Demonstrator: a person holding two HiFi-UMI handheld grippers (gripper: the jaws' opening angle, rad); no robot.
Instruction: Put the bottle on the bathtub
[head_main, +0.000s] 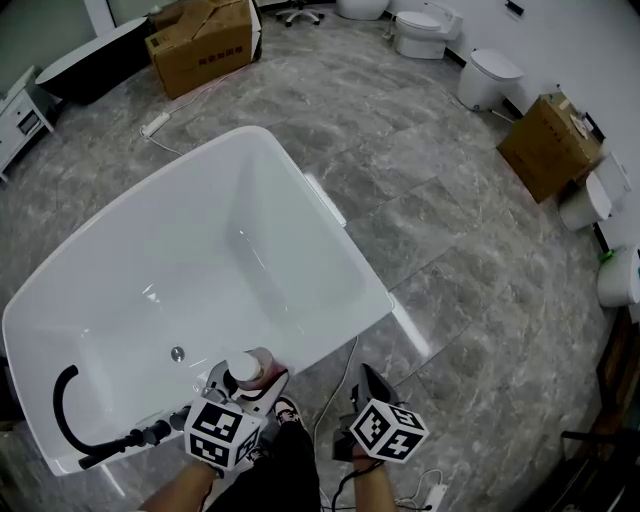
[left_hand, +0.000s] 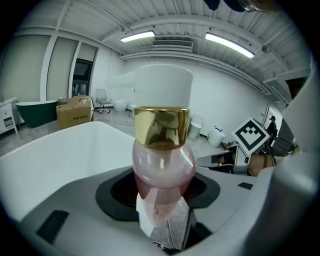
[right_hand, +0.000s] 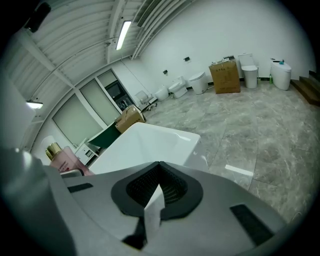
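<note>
A pink bottle (head_main: 248, 370) with a white cap and gold collar stands upright between the jaws of my left gripper (head_main: 250, 386), which is shut on it. It hangs over the near rim of the white bathtub (head_main: 345, 322), by the tub's front corner. In the left gripper view the bottle (left_hand: 163, 165) fills the middle, held low on its body by the left gripper (left_hand: 162, 222), with the bathtub (left_hand: 65, 150) behind. My right gripper (head_main: 370, 384) is off to the right over the floor, shut on nothing. The right gripper view shows the right gripper (right_hand: 152, 210), the bathtub (right_hand: 150, 142) and the bottle (right_hand: 62, 159).
A black faucet with a hand shower (head_main: 70, 420) sits on the tub's near-left rim, and a drain (head_main: 177, 353) lies in the basin. Cardboard boxes (head_main: 200, 45) (head_main: 550, 145) and toilets (head_main: 488, 78) stand around the marble floor. A white cable (head_main: 335, 395) runs beside my feet.
</note>
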